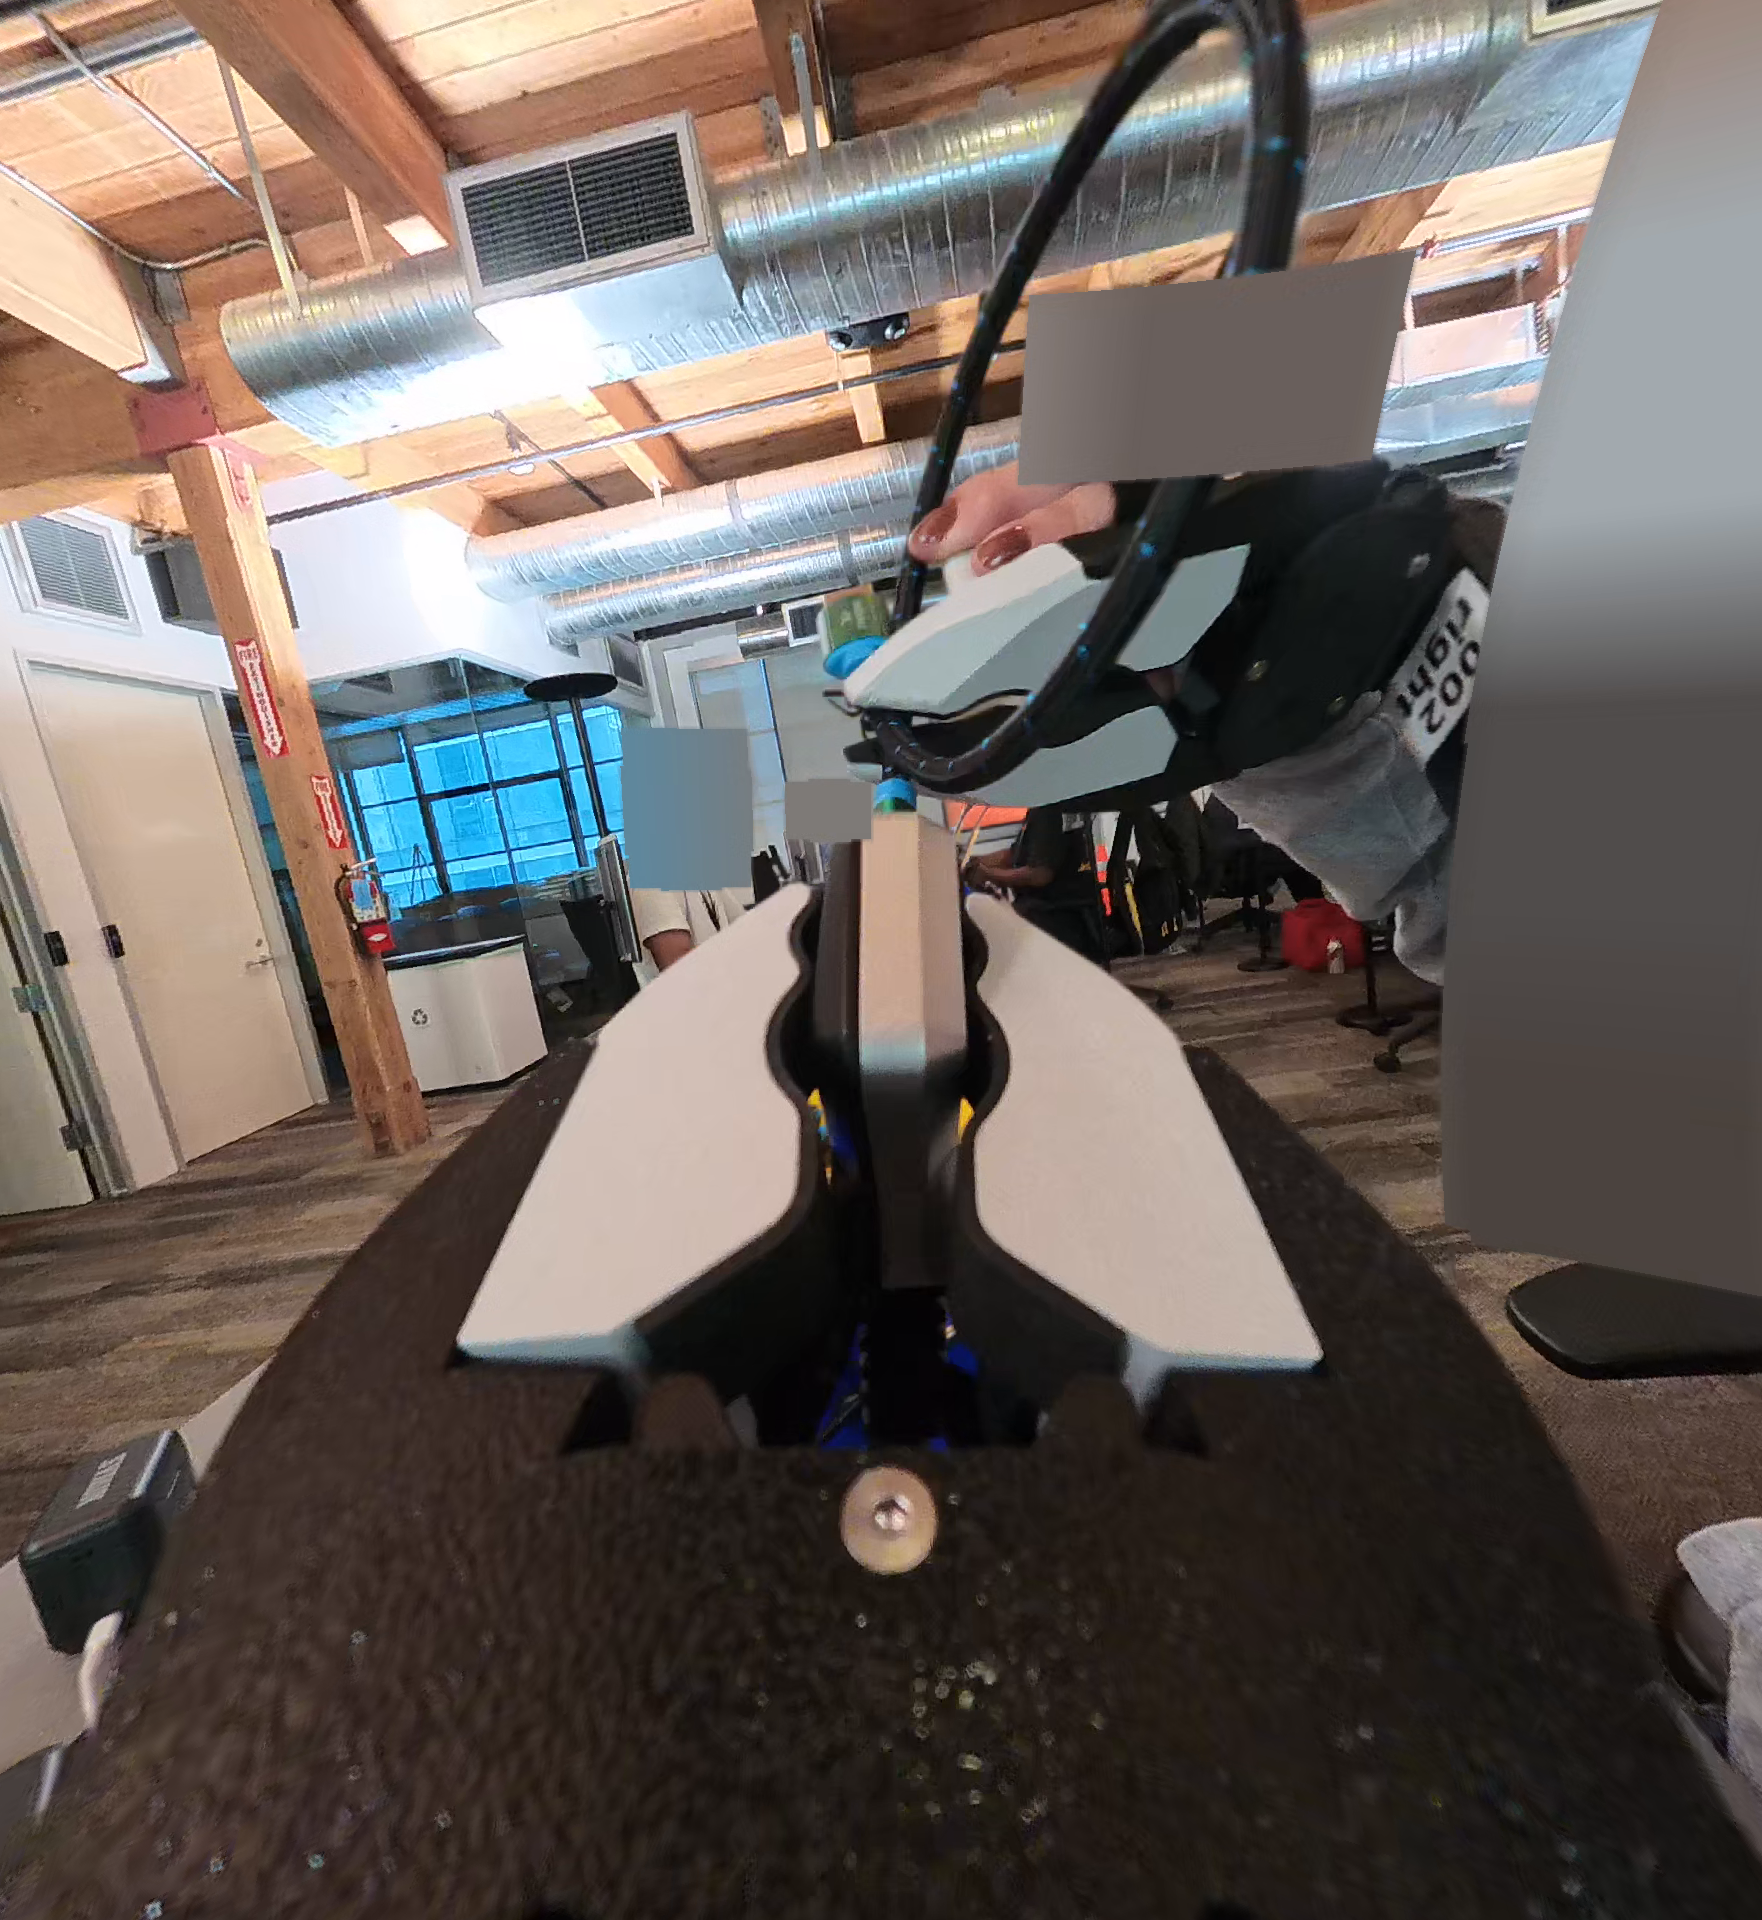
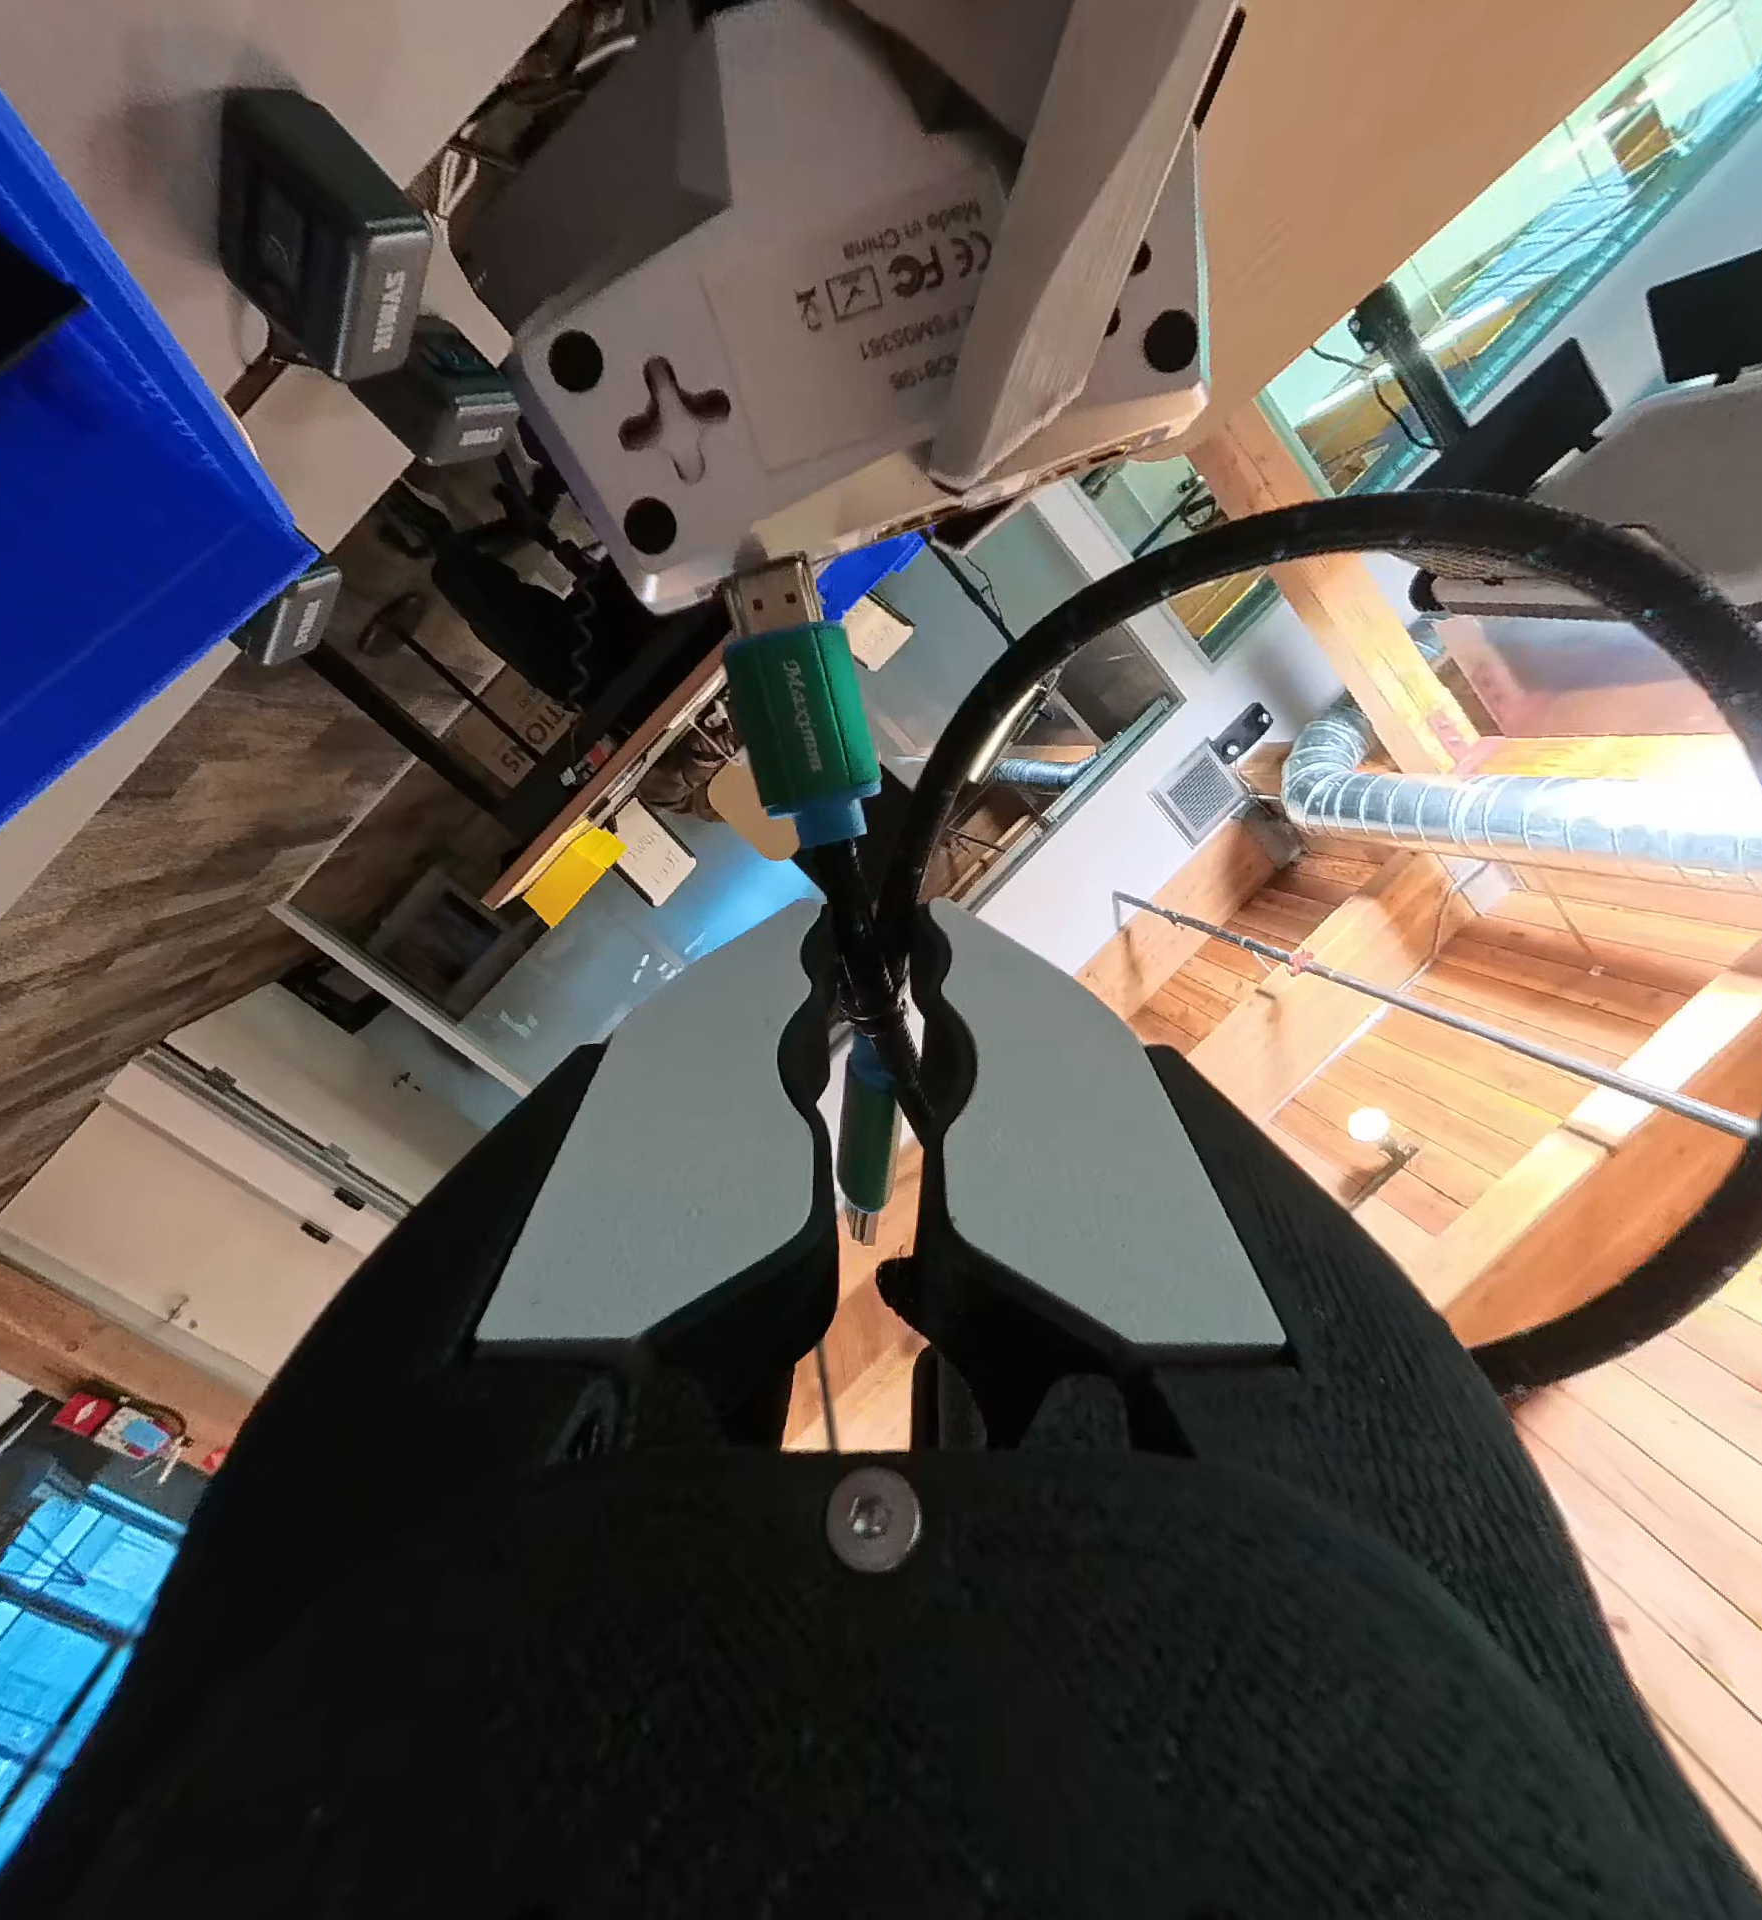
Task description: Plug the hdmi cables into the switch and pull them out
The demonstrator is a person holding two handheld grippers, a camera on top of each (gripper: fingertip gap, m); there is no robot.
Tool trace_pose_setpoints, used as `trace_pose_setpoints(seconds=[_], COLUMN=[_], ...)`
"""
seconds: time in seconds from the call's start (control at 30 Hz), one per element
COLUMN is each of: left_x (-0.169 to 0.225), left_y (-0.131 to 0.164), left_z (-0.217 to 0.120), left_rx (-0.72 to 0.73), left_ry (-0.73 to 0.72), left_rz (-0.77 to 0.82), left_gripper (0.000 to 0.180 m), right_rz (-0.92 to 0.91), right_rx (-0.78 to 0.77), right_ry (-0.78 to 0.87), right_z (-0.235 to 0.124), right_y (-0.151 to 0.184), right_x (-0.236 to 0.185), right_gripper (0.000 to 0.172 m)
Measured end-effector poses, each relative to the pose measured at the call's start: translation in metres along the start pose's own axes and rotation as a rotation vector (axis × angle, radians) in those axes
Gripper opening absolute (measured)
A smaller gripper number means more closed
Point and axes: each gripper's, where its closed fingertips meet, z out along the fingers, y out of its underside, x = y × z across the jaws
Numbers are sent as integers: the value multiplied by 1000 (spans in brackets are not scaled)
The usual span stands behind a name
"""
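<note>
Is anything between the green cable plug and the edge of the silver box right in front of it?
Nothing visible. The right gripper grips the black cable, and the green plug's metal tip sits right at the silver box edge.

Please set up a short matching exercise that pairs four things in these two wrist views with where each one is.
Things:
1. Flat silver-grey metal box
2. Green-sleeved cable plug
3. Black braided cable
4. Blue plastic bin

Places:
A. Clamped between the right gripper's fingers
B. Far left edge of the right wrist view
C. Gripped between the left gripper's fingers
D. Metal tip at the silver box's edge

Pairs: 1-C, 2-D, 3-A, 4-B
</note>
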Motion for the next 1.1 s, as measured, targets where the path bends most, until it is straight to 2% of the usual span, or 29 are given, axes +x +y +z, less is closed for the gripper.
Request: trace_pose_setpoints(seconds=[0.3, 0.43, 0.53, 0.67, 1.1], left_x=[6, 9, 8, 6, 5], left_y=[-10, -12, -10, -7, -4], left_z=[-2, -2, -2, 0, 0], left_rx=[74, 104, 108, 103, 88], left_ry=[9, 0, -6, -11, -15], left_rz=[56, 80, 73, 59, 76], left_gripper=[21, 20, 20, 21, 21], right_rz=[-9, -67, -170, -219, -237], right_rx=[25, -1, -44, -64, -93], right_ry=[45, 69, 82, 74, 13], right_z=[-7, -9, -10, -10, -5], right_y=[1, 0, -3, -3, 0], right_x=[11, 17, 20, 18, 14], right_gripper=[11, 11, 11, 11, 12])
